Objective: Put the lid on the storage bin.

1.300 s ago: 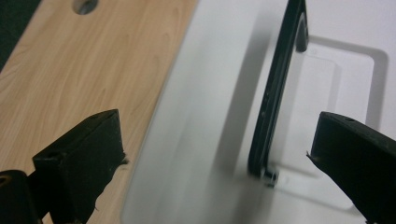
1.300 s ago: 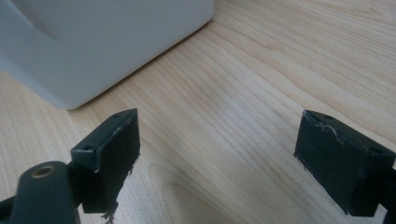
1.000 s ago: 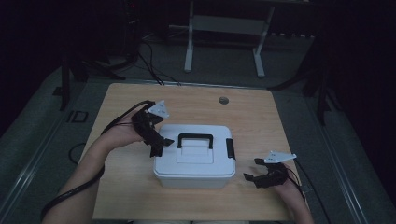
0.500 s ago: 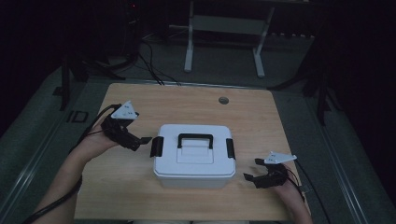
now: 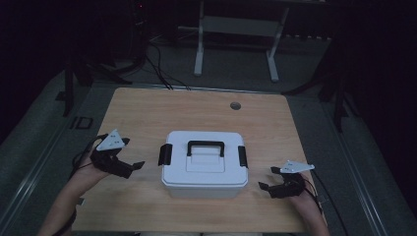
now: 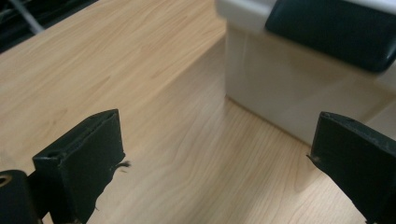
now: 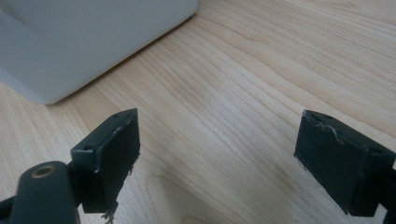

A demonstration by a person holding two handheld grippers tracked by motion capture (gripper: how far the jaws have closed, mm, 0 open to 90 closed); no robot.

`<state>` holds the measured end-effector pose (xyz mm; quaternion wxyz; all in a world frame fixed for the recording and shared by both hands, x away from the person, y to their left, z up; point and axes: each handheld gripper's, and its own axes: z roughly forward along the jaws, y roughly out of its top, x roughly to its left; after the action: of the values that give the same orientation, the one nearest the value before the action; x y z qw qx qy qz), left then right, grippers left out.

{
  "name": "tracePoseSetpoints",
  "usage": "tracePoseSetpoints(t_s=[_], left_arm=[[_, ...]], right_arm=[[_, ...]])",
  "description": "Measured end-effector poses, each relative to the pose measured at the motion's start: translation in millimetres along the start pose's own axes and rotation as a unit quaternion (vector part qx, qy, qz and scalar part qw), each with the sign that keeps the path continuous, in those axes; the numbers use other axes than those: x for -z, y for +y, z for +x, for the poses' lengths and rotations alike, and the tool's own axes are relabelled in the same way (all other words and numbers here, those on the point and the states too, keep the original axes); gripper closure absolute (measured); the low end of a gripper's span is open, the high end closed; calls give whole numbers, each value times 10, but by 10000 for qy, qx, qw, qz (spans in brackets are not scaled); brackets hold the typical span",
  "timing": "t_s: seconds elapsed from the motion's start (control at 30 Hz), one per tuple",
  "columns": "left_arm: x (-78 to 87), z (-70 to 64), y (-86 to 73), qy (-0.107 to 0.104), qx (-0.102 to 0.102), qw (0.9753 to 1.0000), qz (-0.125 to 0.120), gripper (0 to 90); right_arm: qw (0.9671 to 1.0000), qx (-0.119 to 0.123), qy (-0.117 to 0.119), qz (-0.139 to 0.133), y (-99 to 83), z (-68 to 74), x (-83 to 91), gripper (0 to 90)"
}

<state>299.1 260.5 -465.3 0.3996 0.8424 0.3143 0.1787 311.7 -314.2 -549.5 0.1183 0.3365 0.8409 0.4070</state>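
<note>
Bench [image 5: 147, 113]: rectangular, light wood grain, rounded corners, small round grommet [image 5: 235, 105] at the far edge. White plastic box [image 5: 204, 162] sits mid-bench toward the near edge: smooth, boxy, rounded corners, lid on, black handle [image 5: 206, 145] flat on the lid, black latch [image 5: 165, 154] on the left end, another on the right. Left claw [image 5: 134, 158]: jaws wide, holding nothing, just left of box, pointed at that latch. Right claw [image 5: 268, 178]: jaws wide, holding nothing, low over bench by the box's near right corner. Jaw pads are matte black blocks, edges scuffed.
</note>
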Motion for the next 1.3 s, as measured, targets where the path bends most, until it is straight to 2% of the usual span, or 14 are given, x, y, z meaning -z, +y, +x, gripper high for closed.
tracePoseSetpoints(t_s=[0.13, 0.2, 0.33, 0.47, 0.57, 0.73, 0.8, 0.93, 1.07, 1.13, 1.2, 1.23, 1.27, 1.3], left_arm=[[-14, -45, -237, 93, 163, 9998, -89, 24], [-38, -96, -340, 204, 126, 9997, -101, 24], [-72, -185, -498, 254, 119, 9995, -122, 24], [-67, -232, -640, 328, 319, 9987, -240, 24], [-51, -266, -742, 550, 483, 9964, -436, 24], [-37, -301, -917, 1225, 766, 9873, -667, 24], [-26, -289, -974, 1582, 820, 9814, -707, 24], [-5, -230, -1068, 1838, 1079, 9747, -680, 24], [-45, -206, -1123, 2237, 1296, 9648, -485, 24], [-70, -212, -1109, 2310, 1344, 9624, -477, 24], [-96, -233, -1098, 2644, 1368, 9538, -418, 24], [-107, -237, -1097, 2749, 1385, 9506, -394, 24], [-110, -237, -1100, 2831, 1411, 9479, -384, 24], [-110, -237, -1100, 2831, 1411, 9479, -384, 24]], right_arm=[[10000, 3, -31, -41, 0, -1, -1, 138], [10000, 4, -70, -49, -1, -2, 2, 138], [9998, -19, -158, -97, -12, -11, 7, 136], [9995, -98, -244, -164, -26, -30, 14, 136], [9990, -151, -340, -256, -36, -45, 28, 134], [9967, -285, -599, -460, -52, -72, 63, 134], [9955, -338, -711, -530, -59, -86, 75, 134], [9935, -426, -869, -591, -81, -105, 90, 134], [9914, -477, -1051, -615, -91, -118, 93, 134], [9891, -537, -1192, -678, -94, -127, 108, 135], [9865, -675, -1284, -756, -101, -143, 122, 135], [9850, -714, -1362, -780, -105, -148, 126, 135], [9838, -759, -1412, -806, -109, -151, 129, 135], [9838, -759, -1412, -806, -109, -151, 129, 135]])
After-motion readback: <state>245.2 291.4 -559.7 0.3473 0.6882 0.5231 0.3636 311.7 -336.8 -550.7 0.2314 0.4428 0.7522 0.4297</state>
